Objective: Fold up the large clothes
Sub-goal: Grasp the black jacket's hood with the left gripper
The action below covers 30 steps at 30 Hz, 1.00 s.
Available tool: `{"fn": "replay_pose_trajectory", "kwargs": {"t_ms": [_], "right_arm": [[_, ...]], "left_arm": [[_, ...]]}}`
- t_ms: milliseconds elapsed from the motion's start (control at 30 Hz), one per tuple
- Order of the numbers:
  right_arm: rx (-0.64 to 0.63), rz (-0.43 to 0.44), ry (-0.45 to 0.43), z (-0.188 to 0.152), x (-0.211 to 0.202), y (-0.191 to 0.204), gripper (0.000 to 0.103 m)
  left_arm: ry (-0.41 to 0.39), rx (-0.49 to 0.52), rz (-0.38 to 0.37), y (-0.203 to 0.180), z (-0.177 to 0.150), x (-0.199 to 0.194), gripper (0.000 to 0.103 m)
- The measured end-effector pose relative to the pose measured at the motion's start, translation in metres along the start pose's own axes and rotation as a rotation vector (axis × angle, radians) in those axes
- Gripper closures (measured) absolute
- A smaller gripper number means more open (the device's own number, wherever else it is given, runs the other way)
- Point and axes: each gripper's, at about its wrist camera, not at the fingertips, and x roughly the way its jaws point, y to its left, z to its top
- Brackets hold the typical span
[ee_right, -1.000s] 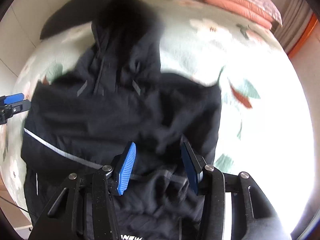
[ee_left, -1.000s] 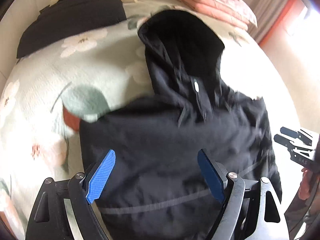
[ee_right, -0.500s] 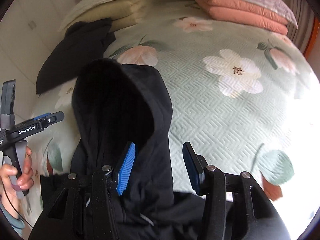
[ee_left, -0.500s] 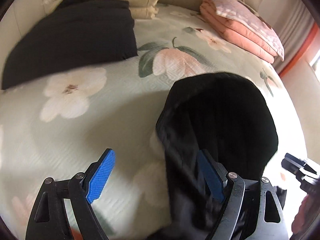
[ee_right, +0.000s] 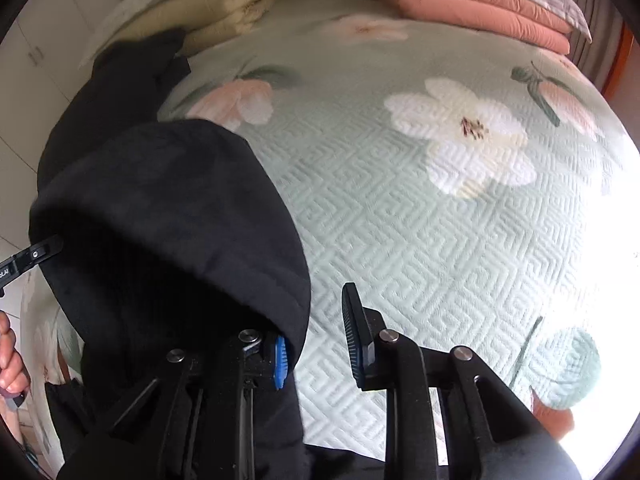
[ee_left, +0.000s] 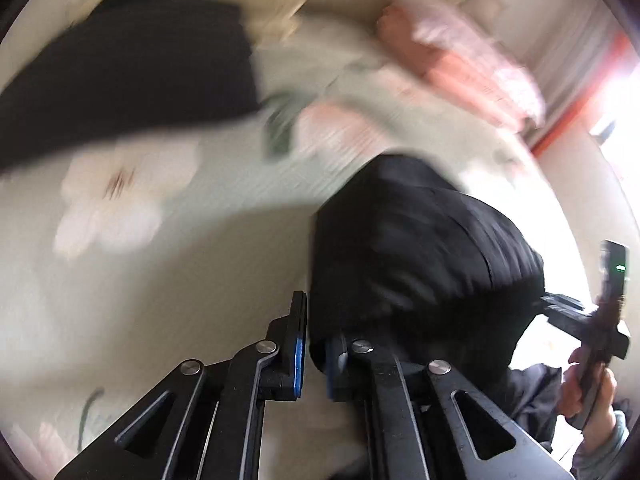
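The hoodie (ee_right: 168,220) is black. The bed (ee_right: 400,240) cover is pale green with white and pink flowers. The blanket (ee_right: 472,4) is pink.

Right of the black hood (ee_right: 168,216), the flowered bed (ee_right: 400,216) lies open. Folded pink quilts (ee_right: 472,4), beige pillows (ee_right: 208,4) and a dark garment (ee_right: 116,92) block its far edge.

Hood (ee_right: 160,216) on bed (ee_right: 400,240), folded quilts (ee_right: 472,4) behind, perhaps another garment (ee_right: 120,88) left.
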Motion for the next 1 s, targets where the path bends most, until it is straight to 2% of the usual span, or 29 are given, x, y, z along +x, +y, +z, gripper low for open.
{"fn": "replay_pose_trajectory", "kwargs": {"t_ms": [33,67,100,200,267,333,467,567,600,667,733,833,933,1000], "right_arm": [[-0.007,0.000,0.020,-0.003,0.009,-0.002,0.076],[-0.016,-0.006,0.040,-0.007,0.021,-0.004,0.076],[-0.014,-0.001,0.062,-0.012,0.035,-0.008,0.075],[-0.032,0.001,0.041,-0.011,0.034,-0.007,0.073],[-0.081,-0.030,0.048,-0.009,0.025,-0.001,0.070],[-0.118,-0.019,0.063,-0.009,0.011,0.001,0.064],[-0.190,0.019,0.008,-0.012,-0.034,0.012,0.062],[-0.240,0.047,-0.070,0.001,-0.065,0.036,0.056],[-0.254,0.059,-0.089,0.009,-0.070,0.046,0.052],[-0.270,0.085,-0.112,0.027,-0.067,0.066,0.050],[-0.275,0.101,-0.098,0.043,-0.052,0.083,0.050],[-0.273,0.115,-0.029,0.052,-0.014,0.097,0.050],[-0.290,0.086,0.094,0.047,0.036,0.101,0.050],[-0.299,0.090,0.102,0.036,0.054,0.098,0.050]], "left_arm": [[0.069,-0.060,-0.016,0.017,-0.004,0.021,0.092],[0.121,-0.122,-0.064,0.034,-0.011,0.041,0.087],[0.140,-0.170,-0.117,0.047,-0.017,0.055,0.087],[0.099,-0.221,-0.242,0.064,-0.020,0.044,0.078],[0.100,-0.192,-0.237,0.066,-0.023,0.030,0.056],[0.108,-0.123,-0.166,0.064,-0.027,0.010,0.045],[0.068,0.035,-0.030,0.046,-0.028,-0.039,0.045],[-0.022,0.100,-0.036,0.026,-0.013,-0.077,0.045],[-0.065,0.120,-0.065,0.010,-0.004,-0.086,0.045],[-0.095,0.154,-0.096,-0.015,0.010,-0.090,0.040],[-0.088,0.185,-0.101,-0.043,0.026,-0.073,0.040],[0.060,0.220,-0.066,-0.064,0.034,-0.007,0.040],[0.211,0.201,-0.043,-0.051,0.017,0.048,0.040],[0.181,0.206,-0.064,-0.041,0.005,0.056,0.040]]}}
